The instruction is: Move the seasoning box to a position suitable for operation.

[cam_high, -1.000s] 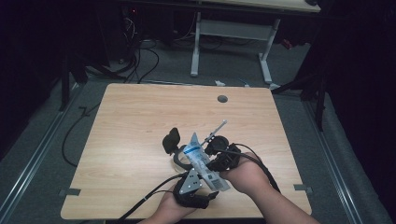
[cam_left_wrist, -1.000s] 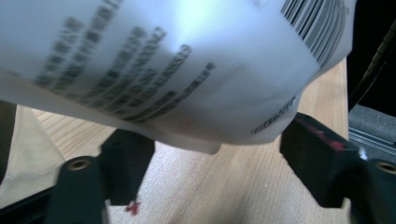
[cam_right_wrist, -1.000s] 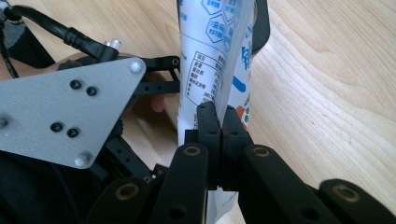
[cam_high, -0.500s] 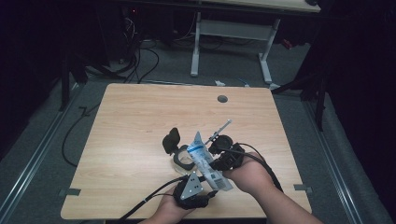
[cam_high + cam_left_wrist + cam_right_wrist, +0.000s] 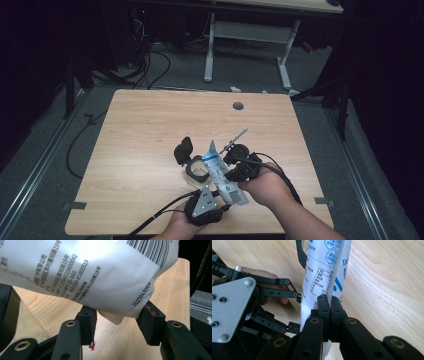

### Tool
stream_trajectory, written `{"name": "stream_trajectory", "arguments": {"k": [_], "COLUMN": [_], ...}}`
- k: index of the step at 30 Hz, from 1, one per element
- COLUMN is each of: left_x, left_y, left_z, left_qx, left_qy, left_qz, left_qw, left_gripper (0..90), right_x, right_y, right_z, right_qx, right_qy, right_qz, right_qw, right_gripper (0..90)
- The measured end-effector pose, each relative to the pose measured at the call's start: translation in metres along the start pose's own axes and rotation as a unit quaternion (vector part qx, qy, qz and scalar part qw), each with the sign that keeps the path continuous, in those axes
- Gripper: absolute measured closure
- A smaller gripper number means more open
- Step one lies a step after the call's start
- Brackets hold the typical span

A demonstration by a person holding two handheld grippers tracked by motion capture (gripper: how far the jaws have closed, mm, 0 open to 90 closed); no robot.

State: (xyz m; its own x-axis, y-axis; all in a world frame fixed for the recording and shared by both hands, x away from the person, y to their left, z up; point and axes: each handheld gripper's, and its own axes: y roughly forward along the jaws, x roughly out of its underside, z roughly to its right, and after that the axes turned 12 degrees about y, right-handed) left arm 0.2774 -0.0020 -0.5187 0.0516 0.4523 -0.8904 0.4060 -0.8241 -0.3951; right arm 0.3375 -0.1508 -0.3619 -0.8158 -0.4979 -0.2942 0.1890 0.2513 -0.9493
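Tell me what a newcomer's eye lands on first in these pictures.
First, the white pouch with blue print and a barcode, held up over the near middle of the wooden table. The right gripper pinches its edge with jaws closed on it, while the left gripper sits under its lower corner with jaws apart. Just beyond the pouch stands a clear jar with a black flip lid open.
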Motion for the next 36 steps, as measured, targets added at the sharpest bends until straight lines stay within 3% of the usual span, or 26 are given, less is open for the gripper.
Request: {"name": "stream_trajectory", "arguments": {"k": [9, 17, 29, 36], "left_x": [-0.002, -0.003, -0.001, -0.001], "left_y": [-0.004, -0.007, -0.011, -0.011], "left_z": [0.005, 0.006, -0.001, -0.001], "left_qx": [0.014, 0.004, 0.006, 0.008], "left_qy": [0.005, 0.013, -0.009, -0.008], "left_qz": [0.005, 0.006, 0.012, 0.013], "left_qw": [0.9999, 0.9999, 0.9999, 0.9999], "left_gripper": [55.2, 55.7, 54.8, 53.9], "right_x": [-0.002, -0.006, -0.017, -0.019], "right_y": [0.003, 0.005, 0.007, 0.008], "right_z": [-0.002, -0.005, -0.008, -0.008], "right_qx": [-0.002, -0.005, -0.003, -0.003], "right_qy": [-0.006, -0.009, -0.020, -0.021], "right_qz": [-0.004, -0.003, -0.003, -0.001], "right_qw": [1.0000, 0.9999, 0.9998, 0.9998], "right_gripper": [90.0, 90.0, 90.0, 90.0]}}
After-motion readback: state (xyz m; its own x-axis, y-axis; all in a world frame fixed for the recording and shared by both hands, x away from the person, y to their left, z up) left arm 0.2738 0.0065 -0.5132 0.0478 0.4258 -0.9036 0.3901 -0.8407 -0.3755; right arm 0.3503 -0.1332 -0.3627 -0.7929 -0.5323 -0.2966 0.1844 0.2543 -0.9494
